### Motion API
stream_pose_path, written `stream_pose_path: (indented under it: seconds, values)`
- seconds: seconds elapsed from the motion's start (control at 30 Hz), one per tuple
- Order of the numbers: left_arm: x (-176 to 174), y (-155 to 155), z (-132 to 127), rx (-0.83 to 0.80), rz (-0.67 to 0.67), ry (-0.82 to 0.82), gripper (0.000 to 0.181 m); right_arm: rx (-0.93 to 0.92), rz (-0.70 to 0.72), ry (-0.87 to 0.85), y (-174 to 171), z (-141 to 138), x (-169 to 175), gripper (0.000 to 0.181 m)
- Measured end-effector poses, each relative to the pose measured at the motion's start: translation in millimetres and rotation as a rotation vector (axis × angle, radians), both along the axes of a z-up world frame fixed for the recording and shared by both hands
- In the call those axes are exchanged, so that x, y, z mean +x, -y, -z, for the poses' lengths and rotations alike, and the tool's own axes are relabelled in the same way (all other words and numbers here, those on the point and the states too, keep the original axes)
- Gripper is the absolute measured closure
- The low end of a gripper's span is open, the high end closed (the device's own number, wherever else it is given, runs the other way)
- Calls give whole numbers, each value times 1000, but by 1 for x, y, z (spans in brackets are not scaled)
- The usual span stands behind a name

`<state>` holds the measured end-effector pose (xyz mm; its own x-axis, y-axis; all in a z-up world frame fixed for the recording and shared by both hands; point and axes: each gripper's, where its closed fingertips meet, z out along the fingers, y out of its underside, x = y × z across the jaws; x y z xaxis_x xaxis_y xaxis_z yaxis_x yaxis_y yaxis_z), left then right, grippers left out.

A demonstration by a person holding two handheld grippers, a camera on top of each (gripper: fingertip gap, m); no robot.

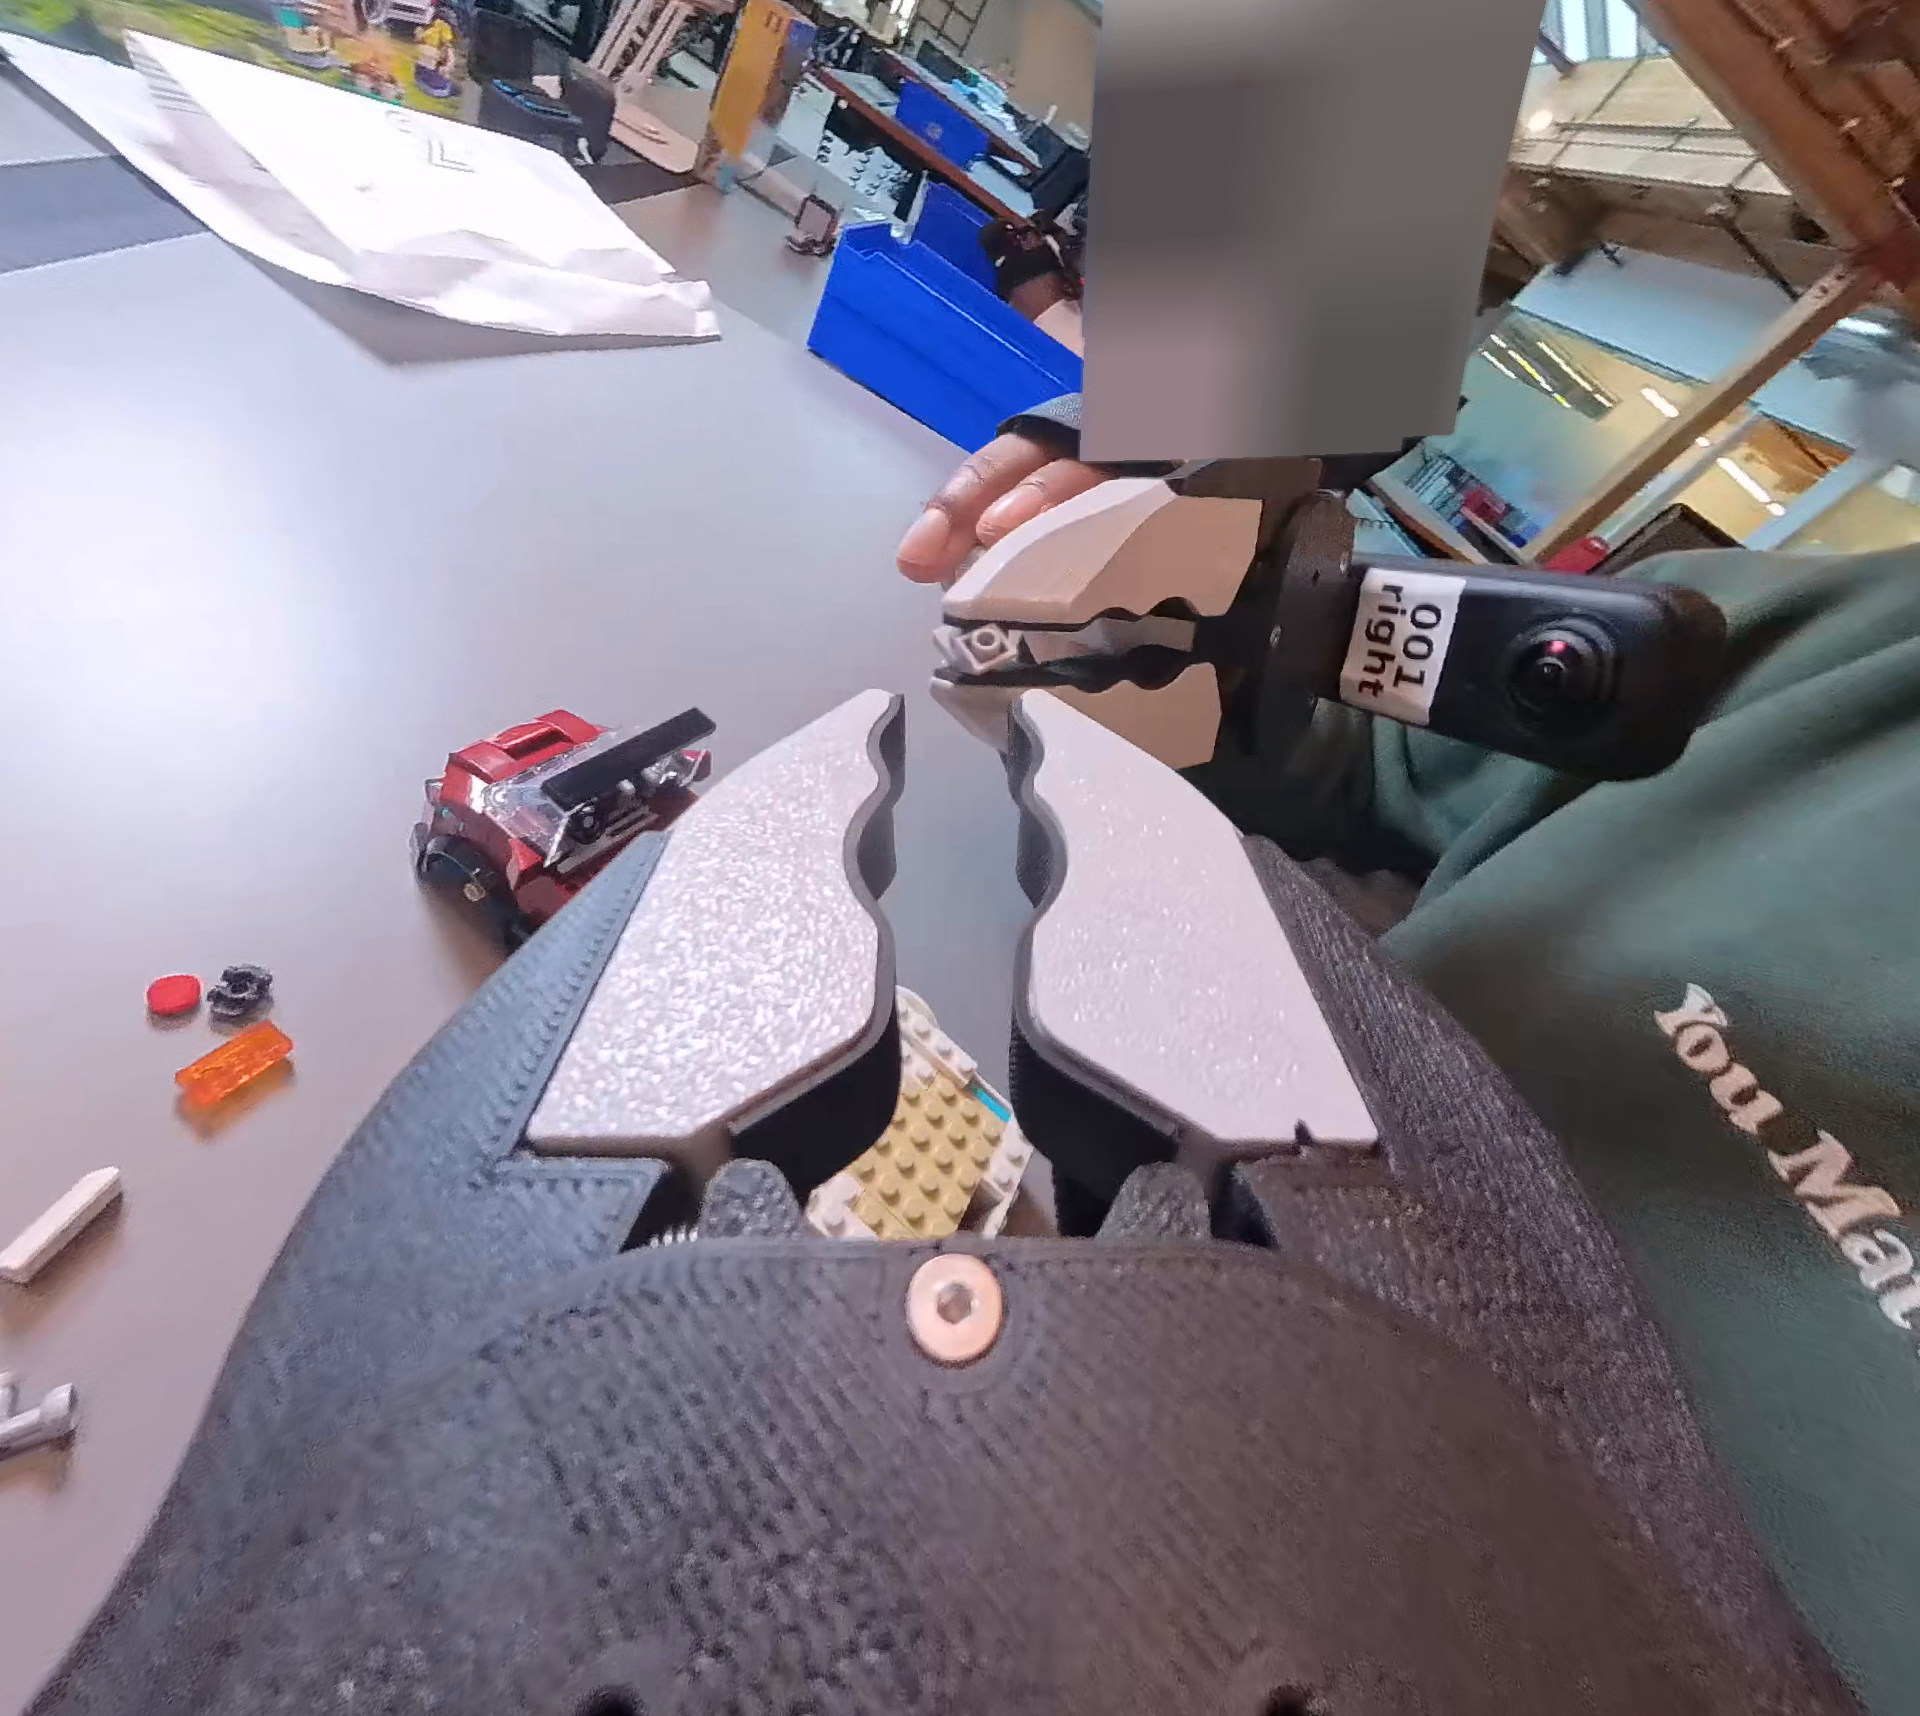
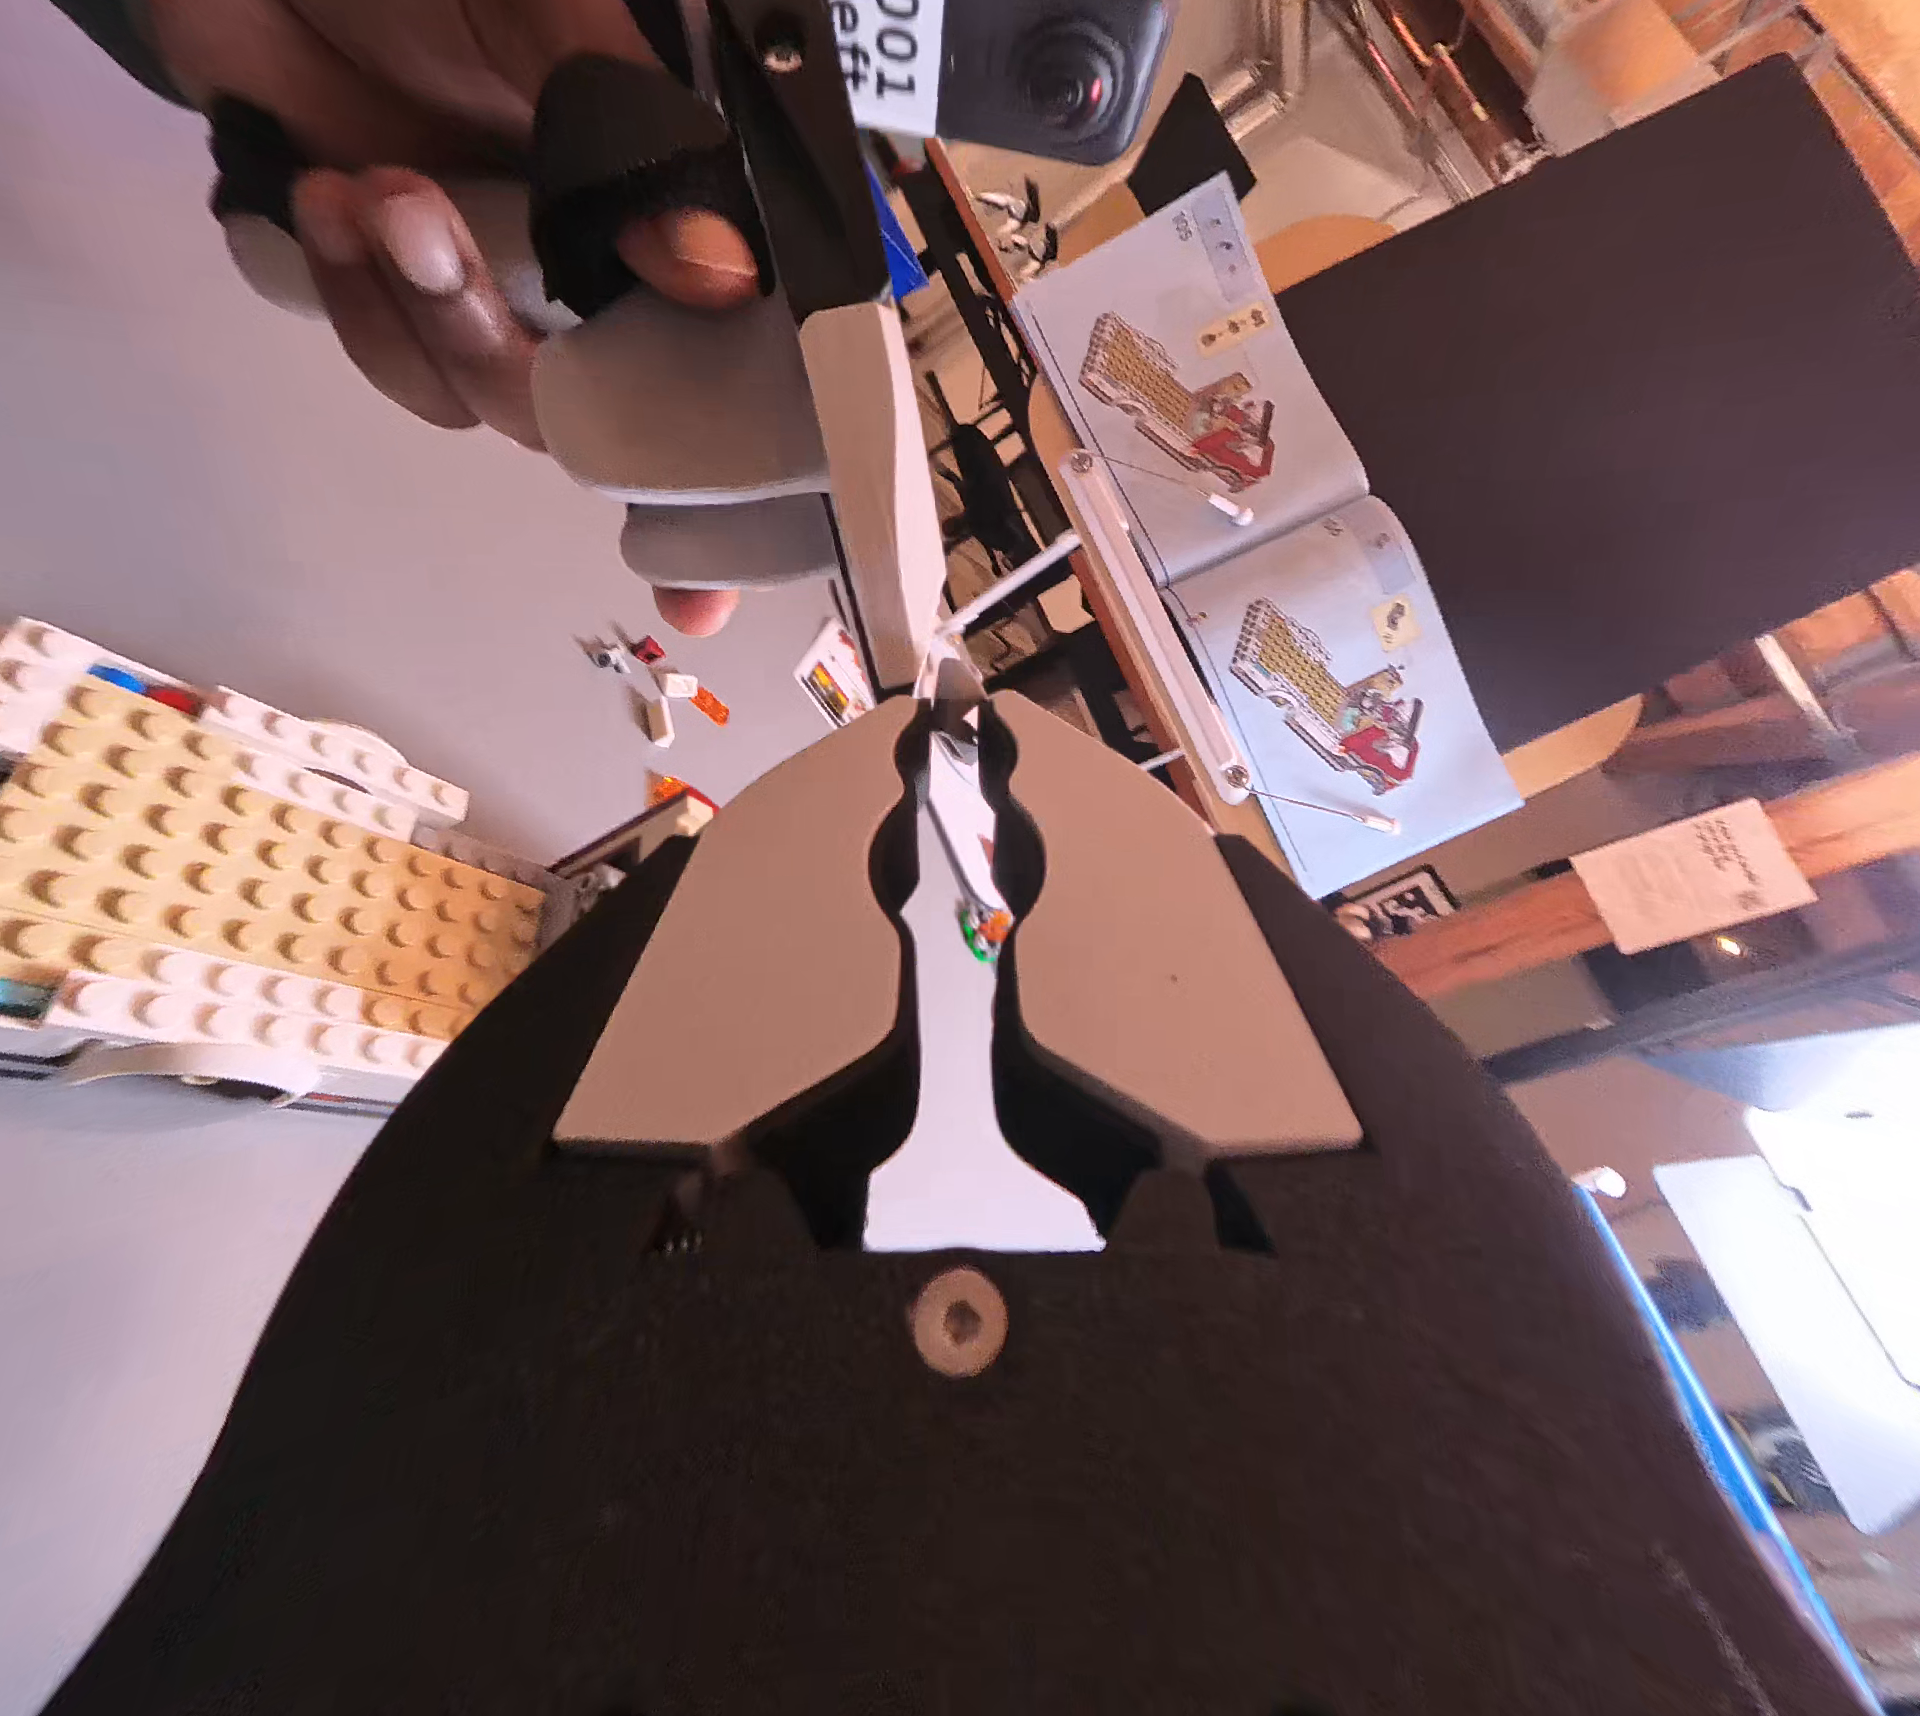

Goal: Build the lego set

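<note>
Two claws met tip to tip above the grey worktop point(image 1: 312, 575).

Loose pieces, an orange transparent tile point(image 1: 235, 1061) among them, lay at the left, then the red truck cab point(image 1: 520, 809). The left claw point(image 1: 954, 710) stood narrowly parted, holding nothing, over the tan studded plate point(image 1: 935, 1147). The right claw point(image 1: 961, 661) pinched a small grey studded piece point(image 1: 982, 646). An instruction booklet point(image 2: 1299, 523) stood open beyond.

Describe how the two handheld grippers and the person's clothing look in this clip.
Both grippers, left gripper and right gripper, share one design: two wavy-edged pale grey fingers on a ribbed black plastic body with a silver screw. Each carries a black camera with a white sticker. No cables show. The person wears a dark green sweatshirt with pale lettering.
</note>
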<state>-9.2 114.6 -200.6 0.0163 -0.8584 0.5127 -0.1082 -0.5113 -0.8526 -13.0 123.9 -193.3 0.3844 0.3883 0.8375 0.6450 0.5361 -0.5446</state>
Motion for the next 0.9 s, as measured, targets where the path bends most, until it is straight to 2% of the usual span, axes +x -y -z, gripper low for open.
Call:
stream_pose_path:
  seconds: [0.13,0.47,0.7,0.9]
  values:
    - [1,-9,-6,-25,-87,19,163,53,34,38,-4,3,2,173]
    - [4,-8,-3,-17,-118,-31,174,66,75,59,-8,5,2,173]
    - [5,-13,0,-94,-152,-4,173,34,92,58,-12,9,4,173]
    - [6,-15,2,-99,-165,3,173,42,106,75,-15,10,4,173]
